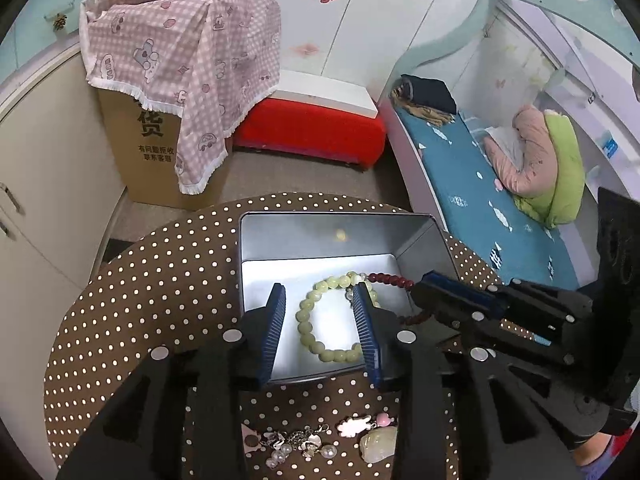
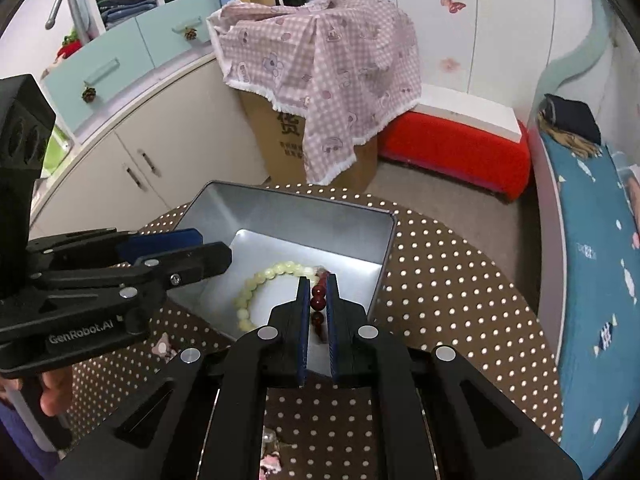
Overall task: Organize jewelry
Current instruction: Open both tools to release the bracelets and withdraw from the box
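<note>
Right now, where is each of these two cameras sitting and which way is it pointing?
Left wrist view: rides the left gripper, aimed steeply down into the metal tin; its open fingers straddle the pale green bracelet without pressing it; the right gripper enters from the right.
Right wrist view: rides the right gripper, aimed down at the tin's near corner, shut on the dark red bead string; the left gripper and a hand show at left.
Shared: tin, both bracelets, polka-dot table, draped cardboard box.

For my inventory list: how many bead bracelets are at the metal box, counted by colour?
Pale green bead bracelet, lying in the metal box: 1
Dark red bead bracelet, clamped in the right hand-held gripper over the box: 1
Total: 2
</note>
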{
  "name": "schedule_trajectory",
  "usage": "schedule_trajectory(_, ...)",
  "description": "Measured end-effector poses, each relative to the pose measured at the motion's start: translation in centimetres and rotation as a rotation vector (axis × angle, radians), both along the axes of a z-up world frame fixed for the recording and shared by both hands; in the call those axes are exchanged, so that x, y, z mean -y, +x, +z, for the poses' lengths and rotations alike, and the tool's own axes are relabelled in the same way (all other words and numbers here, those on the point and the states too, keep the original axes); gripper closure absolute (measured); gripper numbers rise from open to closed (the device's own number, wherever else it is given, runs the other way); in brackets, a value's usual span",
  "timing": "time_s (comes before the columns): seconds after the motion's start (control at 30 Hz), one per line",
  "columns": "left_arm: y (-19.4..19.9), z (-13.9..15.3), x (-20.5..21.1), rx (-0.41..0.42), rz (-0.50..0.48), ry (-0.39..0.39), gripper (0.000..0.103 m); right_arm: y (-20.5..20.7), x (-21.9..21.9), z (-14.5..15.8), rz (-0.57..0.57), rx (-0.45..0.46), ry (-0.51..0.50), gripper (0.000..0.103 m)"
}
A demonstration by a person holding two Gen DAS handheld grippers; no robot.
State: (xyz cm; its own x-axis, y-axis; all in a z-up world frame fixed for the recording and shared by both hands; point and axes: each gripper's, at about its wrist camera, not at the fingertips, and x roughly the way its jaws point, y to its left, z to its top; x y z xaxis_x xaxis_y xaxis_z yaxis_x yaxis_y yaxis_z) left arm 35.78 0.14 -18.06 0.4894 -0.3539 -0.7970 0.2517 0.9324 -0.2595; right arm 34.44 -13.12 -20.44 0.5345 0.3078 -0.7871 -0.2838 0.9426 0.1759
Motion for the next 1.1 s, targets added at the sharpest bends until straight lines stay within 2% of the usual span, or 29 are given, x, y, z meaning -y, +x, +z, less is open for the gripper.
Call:
schedule_trajectory(0.2, -1.7, 1.4, -0.9, 0.045, 0.028, -0.013, 0.051, -0.9, 0.3, 0.9, -0.023, 0.013, 0.0, 0.091)
schedule_trajectory(0.23, -2.2, 2.0, -1.2, 0.064, 0.034, -0.016, 0.048, -1.1, 0.4, 1.2, -0.027, 0.019, 0.0, 0.088)
schedule_trajectory(0.3, -3.0, 2.7, -1.6, 0.085, 0.049, -0.015, 0.043, -1.8, 0.5, 2.3, -0.042, 0.047, -0.002, 0.07)
schedule_trajectory(0.33, -3.7, 3.3, -1.9, 0.105, 0.058, -0.013, 0.042, -2.1, 0.6, 2.7, -0.051, 0.059, -0.006, 0.055)
schedule_trajectory(0.53, -7.8, 5.1, -3.6, 0.186, 0.096, -0.008, 0.036, -6.0, 1.0, 5.6, -0.058, 0.142, -0.026, 0.054)
schedule_trajectory(0.73, -12.1, 4.6, -4.6, 0.228, 0.122, 0.03, 0.035, -10.2, 1.1, 6.7, -0.06, 0.195, -0.048, 0.051)
schedule_trajectory(0.83, -13.9, 3.5, -4.7, 0.227, 0.126, 0.061, 0.035, -12.3, 1.0, 6.5, -0.061, 0.202, -0.061, 0.049)
schedule_trajectory(0.93, -15.2, 2.1, -4.8, 0.203, 0.135, 0.045, 0.035, -13.8, 1.0, 5.7, -0.072, 0.199, -0.068, 0.047)
schedule_trajectory(1.1, -16.6, -0.6, -4.3, 0.173, 0.156, 0.067, 0.035, -15.4, 1.4, 3.1, -0.082, 0.154, -0.056, 0.047)
